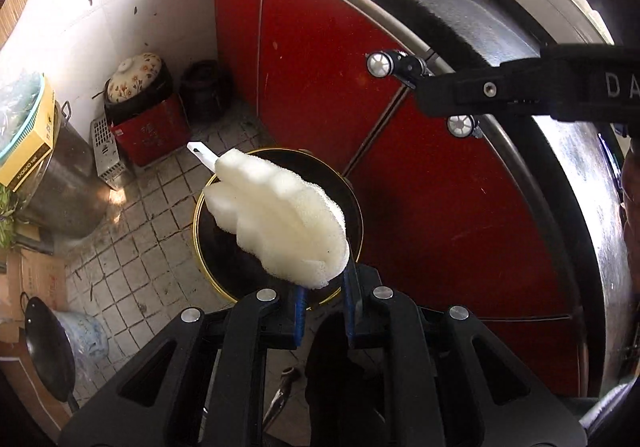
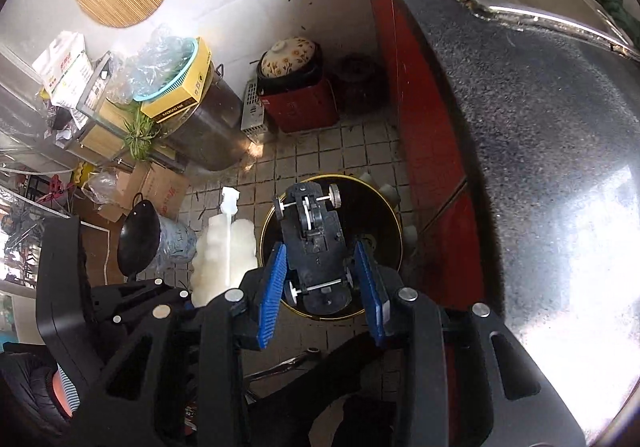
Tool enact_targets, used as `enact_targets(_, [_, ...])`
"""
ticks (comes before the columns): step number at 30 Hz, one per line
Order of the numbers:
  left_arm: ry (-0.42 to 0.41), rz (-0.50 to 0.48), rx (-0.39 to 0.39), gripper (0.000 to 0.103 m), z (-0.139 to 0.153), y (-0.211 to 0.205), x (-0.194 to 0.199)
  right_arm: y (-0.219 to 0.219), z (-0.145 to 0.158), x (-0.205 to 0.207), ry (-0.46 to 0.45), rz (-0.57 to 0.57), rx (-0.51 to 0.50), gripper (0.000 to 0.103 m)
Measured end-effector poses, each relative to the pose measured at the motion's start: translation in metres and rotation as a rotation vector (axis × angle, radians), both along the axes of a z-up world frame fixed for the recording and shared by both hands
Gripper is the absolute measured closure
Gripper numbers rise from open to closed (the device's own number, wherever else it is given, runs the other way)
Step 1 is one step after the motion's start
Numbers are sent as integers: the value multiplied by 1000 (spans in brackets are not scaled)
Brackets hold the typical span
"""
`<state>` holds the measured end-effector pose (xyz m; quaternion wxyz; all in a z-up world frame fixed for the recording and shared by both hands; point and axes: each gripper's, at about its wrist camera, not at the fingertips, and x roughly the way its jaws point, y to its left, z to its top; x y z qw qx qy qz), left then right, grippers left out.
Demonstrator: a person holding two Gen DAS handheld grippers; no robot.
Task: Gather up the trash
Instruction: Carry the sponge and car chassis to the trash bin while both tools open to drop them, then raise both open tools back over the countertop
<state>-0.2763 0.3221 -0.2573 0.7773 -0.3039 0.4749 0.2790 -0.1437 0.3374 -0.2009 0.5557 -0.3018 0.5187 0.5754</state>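
A black bin with a gold rim (image 1: 195, 223) stands on the tiled floor by the red cabinet. My left gripper (image 1: 325, 289) is shut on a white sponge brush (image 1: 280, 215), which hangs over the bin mouth with its plastic handle pointing away. My right gripper (image 2: 320, 267) is shut on a black toy car (image 2: 316, 231) with white wheels, held underside up above the bin (image 2: 400, 247). In the left wrist view the toy car (image 1: 448, 95) reaches in from the right. The right wrist view shows the sponge brush (image 2: 216, 255) left of the bin, in the left gripper (image 2: 188, 297).
Red cabinet doors (image 1: 320, 59) and a steel counter (image 2: 540, 127) run along the right. A flowered clay pot (image 2: 286, 55) on a red box, a big steel pot (image 2: 208, 131), a wok (image 2: 136, 239) and cardboard boxes (image 2: 160, 187) crowd the left. Metal tongs (image 1: 280, 395) lie on the floor.
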Motion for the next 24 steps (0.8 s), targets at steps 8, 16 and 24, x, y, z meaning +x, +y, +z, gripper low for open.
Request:
enact_targets(8, [-29, 27, -57, 85, -25, 19, -4, 23, -25, -6, -2, 8, -56, 65])
enact_targets(16, [-25, 54, -60, 30, -29, 17, -11, 28, -12, 1, 33, -3, -40, 24])
enact_targets(24, [24, 52, -5, 16, -7, 5, -8, 0, 28, 4, 34, 1, 27, 19])
